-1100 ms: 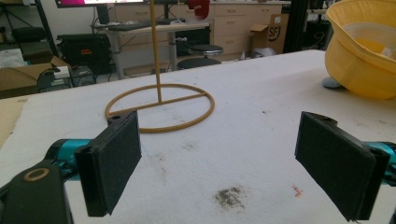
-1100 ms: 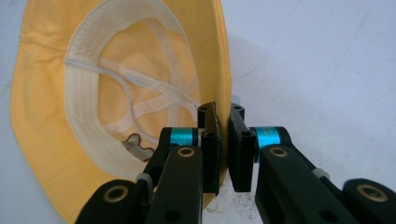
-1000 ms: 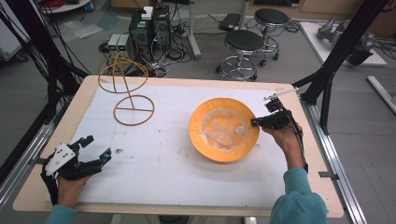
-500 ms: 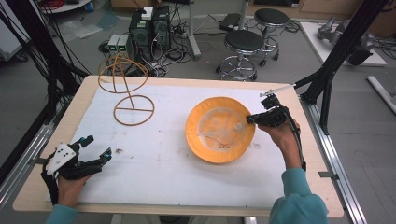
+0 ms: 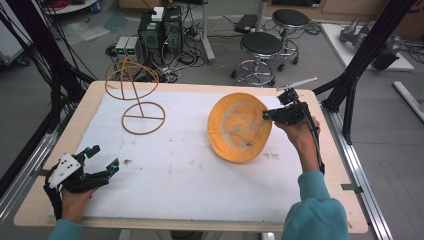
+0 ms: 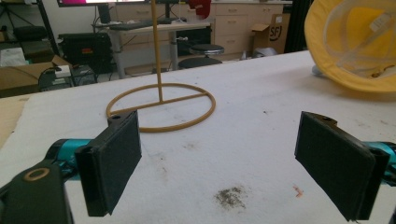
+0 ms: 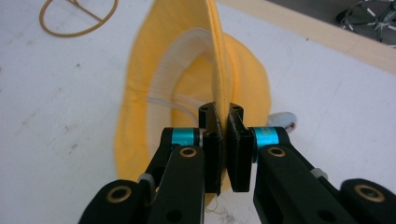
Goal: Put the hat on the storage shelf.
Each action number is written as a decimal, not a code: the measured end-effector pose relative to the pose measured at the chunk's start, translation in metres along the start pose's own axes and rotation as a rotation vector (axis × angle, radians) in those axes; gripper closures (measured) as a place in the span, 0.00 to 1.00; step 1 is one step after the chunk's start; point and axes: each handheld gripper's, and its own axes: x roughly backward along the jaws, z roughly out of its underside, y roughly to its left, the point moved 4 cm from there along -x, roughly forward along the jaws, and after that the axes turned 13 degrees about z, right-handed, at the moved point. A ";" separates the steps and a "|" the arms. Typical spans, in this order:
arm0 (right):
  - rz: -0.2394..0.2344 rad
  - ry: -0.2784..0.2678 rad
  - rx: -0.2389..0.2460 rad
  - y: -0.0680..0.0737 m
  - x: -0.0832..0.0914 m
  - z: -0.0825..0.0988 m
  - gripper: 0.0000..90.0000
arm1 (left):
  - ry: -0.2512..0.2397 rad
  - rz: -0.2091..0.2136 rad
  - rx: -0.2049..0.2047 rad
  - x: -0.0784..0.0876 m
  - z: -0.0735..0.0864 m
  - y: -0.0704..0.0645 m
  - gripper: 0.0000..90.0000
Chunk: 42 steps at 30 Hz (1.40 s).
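From the high view, our right gripper [image 5: 266, 115] pinches the brim of the yellow hat [image 5: 239, 127], tilting it up off the white mat [image 5: 190, 170]; we should lift steadily toward the wire hat stand [image 5: 136, 97] at the far left. Our left gripper [image 5: 102, 161] rests near the table's front corner. In the left gripper view, our jaws stand wide apart with nothing between them, ready to steady the stand. In the right gripper view, the jaws clamp the brim's edge; we should hold that grip firm so the fabric doesn't slip.
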 end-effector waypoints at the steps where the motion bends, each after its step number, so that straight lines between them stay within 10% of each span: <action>1: 0.015 -0.005 0.001 -0.001 0.001 -0.005 0.96 | -0.004 -0.001 0.003 0.000 0.000 0.000 0.16; 23: 0.130 -0.027 0.069 0.001 0.005 -0.019 0.96 | 0.000 0.003 0.001 0.000 0.000 0.000 0.16; 42: 0.049 -0.047 0.107 0.034 0.000 -0.024 0.96 | -0.003 0.003 0.005 0.000 0.000 0.000 0.16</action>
